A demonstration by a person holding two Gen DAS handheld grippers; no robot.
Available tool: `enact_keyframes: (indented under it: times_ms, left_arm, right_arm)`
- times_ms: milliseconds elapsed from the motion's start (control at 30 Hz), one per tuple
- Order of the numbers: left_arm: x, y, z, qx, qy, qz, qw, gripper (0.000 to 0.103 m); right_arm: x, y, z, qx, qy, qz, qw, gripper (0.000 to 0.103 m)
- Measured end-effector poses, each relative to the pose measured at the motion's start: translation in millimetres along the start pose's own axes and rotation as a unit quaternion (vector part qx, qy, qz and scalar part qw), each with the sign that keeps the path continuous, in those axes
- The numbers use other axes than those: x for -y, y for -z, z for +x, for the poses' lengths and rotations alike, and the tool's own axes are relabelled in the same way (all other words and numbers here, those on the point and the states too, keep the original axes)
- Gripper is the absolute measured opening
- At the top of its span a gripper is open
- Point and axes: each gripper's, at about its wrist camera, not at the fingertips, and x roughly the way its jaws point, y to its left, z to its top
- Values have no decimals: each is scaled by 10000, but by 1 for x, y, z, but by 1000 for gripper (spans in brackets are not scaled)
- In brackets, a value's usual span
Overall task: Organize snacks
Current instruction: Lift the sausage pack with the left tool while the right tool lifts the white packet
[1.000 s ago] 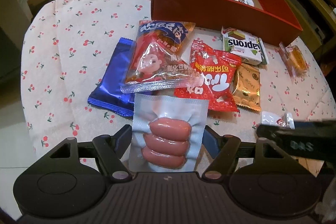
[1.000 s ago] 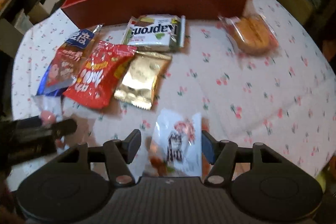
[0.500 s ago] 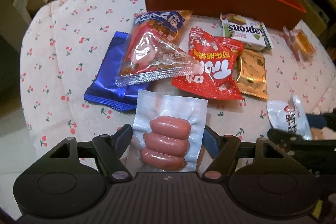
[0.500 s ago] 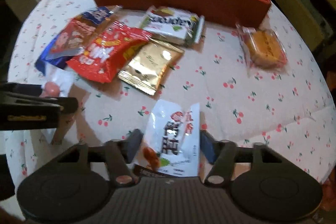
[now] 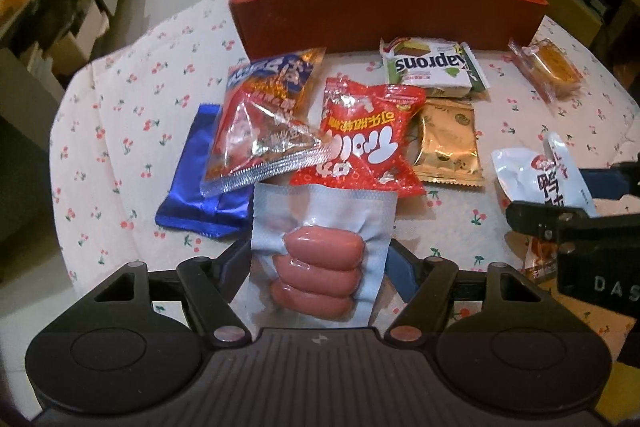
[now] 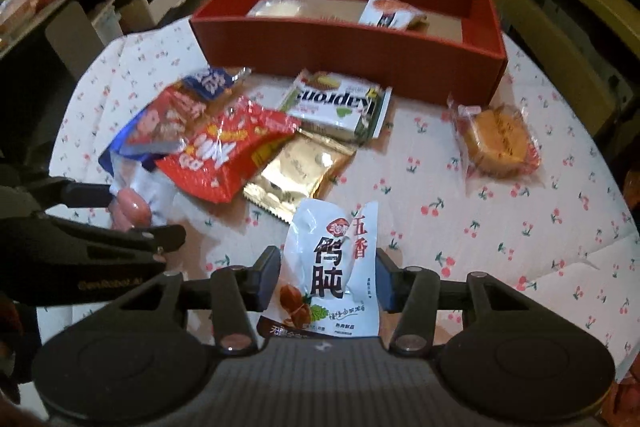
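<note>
Both tools are loaded: my left tool (image 5: pixel 318 259) is closed on the vacuum-sealed sausage pack (image 5: pixel 320 259), its pads pressing the flat plastic margins either side of the three sausages, and my right tool (image 6: pixel 328 281) is clamped on the white duck gizzard pouch (image 6: pixel 334 267) at its mid-section. Each pack hangs lifted above the cherry-print counter (image 6: pixel 500 227), short of the red box (image 6: pixel 352 43), which holds two packets. I judge the sausage pack dense for its size, with slick film that could slide, so gripping across the sausages' bulge feels safer than the thin border alone. By my guess the pouch is light, floppy and crinkly; holding it mid-body keeps it from folding over. The loose pile of the red snack bag (image 5: pixel 368 139), gold packet (image 5: pixel 446 143) and Kaprons wafers (image 5: pixel 432 67) lies just before the box.
</note>
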Motion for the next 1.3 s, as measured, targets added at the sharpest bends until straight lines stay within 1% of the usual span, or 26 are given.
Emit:
enact_keyframes:
  times_ms: [333,633,1000,1300]
  left_arm:
    - [10,-3,-10,274,-117,194,9994,76]
    - [16,-4,-16,417,-155,273,9986,76]
    - [16,-7,-24,575,-168,249,9979,76]
    - [13,-15,-28,677,-168,132,9975,76]
  right_arm:
    - [3,-4,-7,217,-120,51,9997,49]
    - [1,-5,-13,335,-205,30,9992,49]
    - [2,-7,-19,490,-250,43,9985,49]
    - [3,-12,-26,644,-284,68,9975,49]
